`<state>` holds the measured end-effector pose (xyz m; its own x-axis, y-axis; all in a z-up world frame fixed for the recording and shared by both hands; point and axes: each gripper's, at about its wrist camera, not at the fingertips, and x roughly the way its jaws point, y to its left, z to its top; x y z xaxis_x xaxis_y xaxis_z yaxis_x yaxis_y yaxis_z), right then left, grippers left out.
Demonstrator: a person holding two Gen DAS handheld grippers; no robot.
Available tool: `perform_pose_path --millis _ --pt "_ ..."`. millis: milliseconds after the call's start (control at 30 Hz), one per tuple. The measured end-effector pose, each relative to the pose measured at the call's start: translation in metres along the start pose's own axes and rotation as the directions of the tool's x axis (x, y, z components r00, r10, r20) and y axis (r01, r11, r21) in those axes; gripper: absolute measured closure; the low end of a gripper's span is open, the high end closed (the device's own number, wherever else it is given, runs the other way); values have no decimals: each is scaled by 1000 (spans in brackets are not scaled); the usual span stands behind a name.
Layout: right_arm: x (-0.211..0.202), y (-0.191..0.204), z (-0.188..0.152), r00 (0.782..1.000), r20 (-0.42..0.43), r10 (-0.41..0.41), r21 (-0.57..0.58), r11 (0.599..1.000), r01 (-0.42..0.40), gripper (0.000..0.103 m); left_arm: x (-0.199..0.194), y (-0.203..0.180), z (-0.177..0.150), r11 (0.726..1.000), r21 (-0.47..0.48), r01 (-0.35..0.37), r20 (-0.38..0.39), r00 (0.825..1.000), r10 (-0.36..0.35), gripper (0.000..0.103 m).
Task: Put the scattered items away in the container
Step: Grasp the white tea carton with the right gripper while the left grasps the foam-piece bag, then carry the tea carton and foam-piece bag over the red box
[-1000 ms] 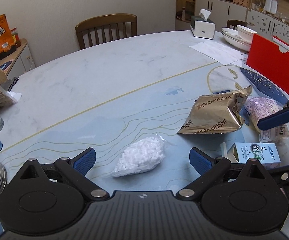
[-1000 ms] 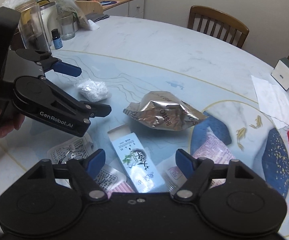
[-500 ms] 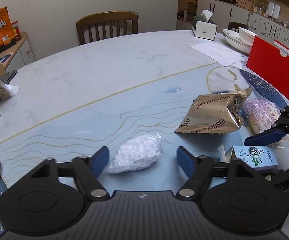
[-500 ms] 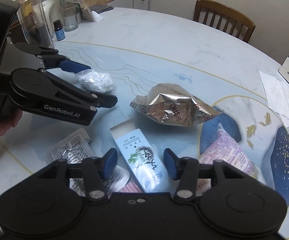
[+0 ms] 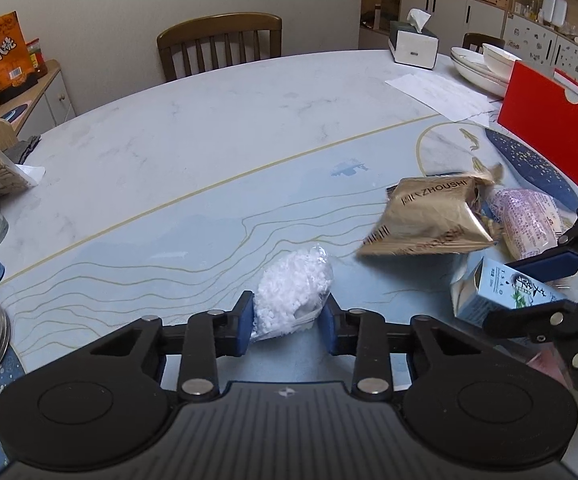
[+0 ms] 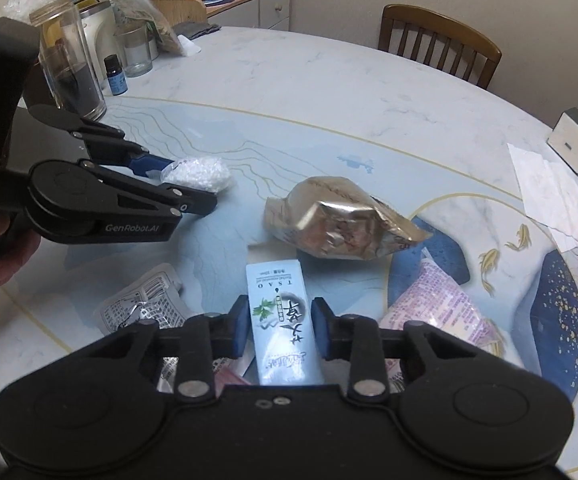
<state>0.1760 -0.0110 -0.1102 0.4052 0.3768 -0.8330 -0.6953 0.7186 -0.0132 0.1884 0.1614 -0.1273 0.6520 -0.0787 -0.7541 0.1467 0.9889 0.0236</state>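
A clear bag of white granules (image 5: pixel 293 292) lies on the table between the blue pads of my left gripper (image 5: pixel 287 320), which is shut on it; the right wrist view shows the same grip (image 6: pixel 189 184). My right gripper (image 6: pixel 281 324) has its jaws closing on a light blue box (image 6: pixel 279 300), and both pads touch its sides. In the left wrist view that box (image 5: pixel 501 292) sits tilted in the right gripper (image 5: pixel 537 290). A gold snack bag (image 5: pixel 429 220), a pink packet (image 5: pixel 529 220) and a printed sachet (image 6: pixel 141 308) lie loose. A red container (image 5: pixel 549 128) stands at the right.
Glass jars (image 6: pixel 73 64) and a small blue bottle (image 6: pixel 115 76) stand at the table's left edge. A tissue box (image 5: pixel 413 44), stacked dishes (image 5: pixel 485 68) and a paper sheet (image 5: pixel 441 96) are at the far right. A wooden chair (image 5: pixel 221 44) is behind the table.
Both grippers went from wide open to closed: the left around the bag of white granules, the right around the light blue box. The box's far end now sits tilted up.
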Motion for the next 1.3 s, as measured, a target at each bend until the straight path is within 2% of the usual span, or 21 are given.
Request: perform_pose_path --millis 233,667,1000,1300 --pt "-11 -4 -1 1000 15 -12 27 1000 11 75 -12 -4 0 1000 -2 16 19 1000 -16 73" --pt "-41 -17 -6 998 56 16 117 993 -22 75 -48 -24 4 997 -3 76 56 996 -75 74" --pt "-69 -39 -17 996 92 17 186 982 -34 75 -70 -59 13 990 37 134 66 989 -136 74" --pt "-100 -76 -35 992 125 -10 258 966 -23 75 -78 -102 29 979 80 189 74 978 -195 74"
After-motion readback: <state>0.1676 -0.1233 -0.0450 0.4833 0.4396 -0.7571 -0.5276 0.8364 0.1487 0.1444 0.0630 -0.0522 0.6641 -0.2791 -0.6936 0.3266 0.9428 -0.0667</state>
